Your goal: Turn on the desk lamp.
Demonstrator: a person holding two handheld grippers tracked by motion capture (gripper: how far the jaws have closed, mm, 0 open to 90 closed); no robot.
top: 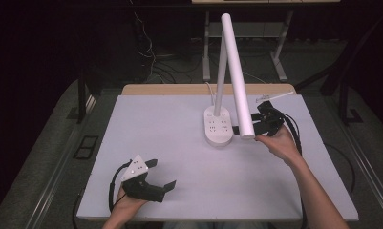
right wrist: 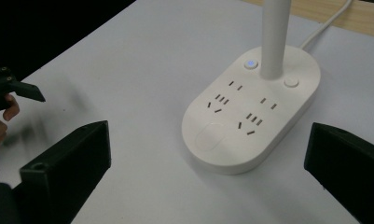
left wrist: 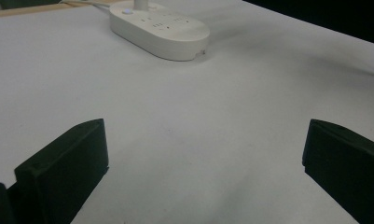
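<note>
A white desk lamp stands mid-table, its oval base (top: pixel 218 127) carrying several socket outlets and its long tubular head (top: pixel 238 71) slanting down to the right. The base (right wrist: pixel 252 111) shows a lit blue button (right wrist: pixel 251 64) beside the upright stem (right wrist: pixel 274 35). My right gripper (top: pixel 249 130) is open just right of the base, jaws wide and pointing at it, nothing between them. My left gripper (top: pixel 161 174) is open near the table's front left, resting over bare surface, with the lamp base (left wrist: pixel 159 26) far ahead.
The white tabletop (top: pixel 179 157) has a wooden strip (top: pixel 179 89) along its far edge. The lamp's white cord (right wrist: pixel 327 21) runs off the back. Dark floor, cables and metal table legs (top: pixel 280 57) lie beyond the table.
</note>
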